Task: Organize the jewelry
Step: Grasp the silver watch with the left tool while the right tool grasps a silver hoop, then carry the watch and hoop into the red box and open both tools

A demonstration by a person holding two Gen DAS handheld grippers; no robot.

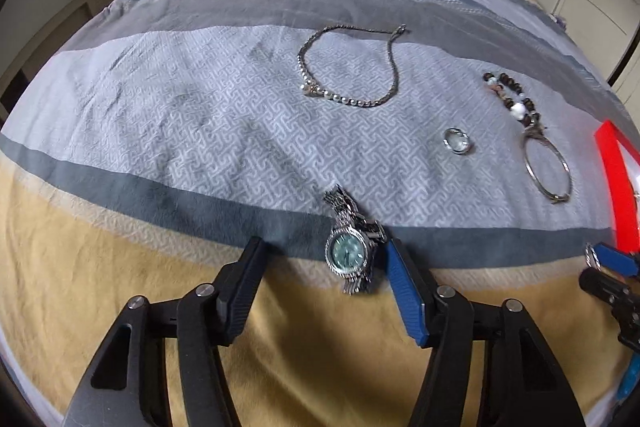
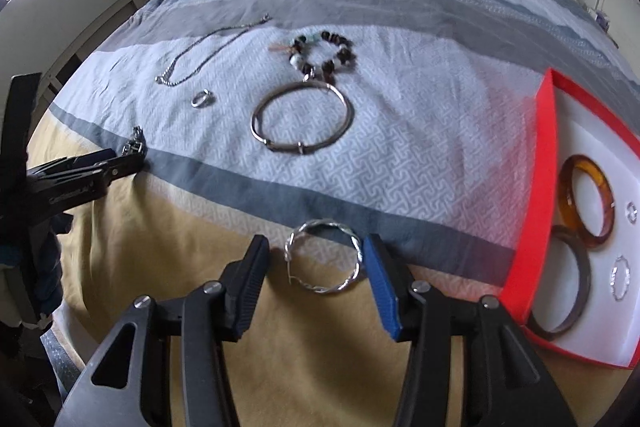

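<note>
A silver watch (image 1: 350, 255) with a pale green dial lies on the striped quilt (image 1: 200, 115). It sits between the fingers of my left gripper (image 1: 323, 247), close against the blue finger, while the black finger stands well clear of it. In the right wrist view a twisted silver bangle (image 2: 320, 289) lies flat between the fingers of my right gripper (image 2: 317, 241). Its right side is by the blue finger and a gap shows on its left side. Both grippers are open and point down at the bed.
Further back on the quilt lie a silver chain necklace (image 1: 308, 83), a beaded bracelet (image 2: 340, 57), a small ring (image 2: 200, 101) and a large plain bangle (image 2: 304, 148). At the right a red box (image 2: 540, 167) holds an amber bangle (image 2: 568, 195), a dark bangle (image 2: 580, 267) and small rings.
</note>
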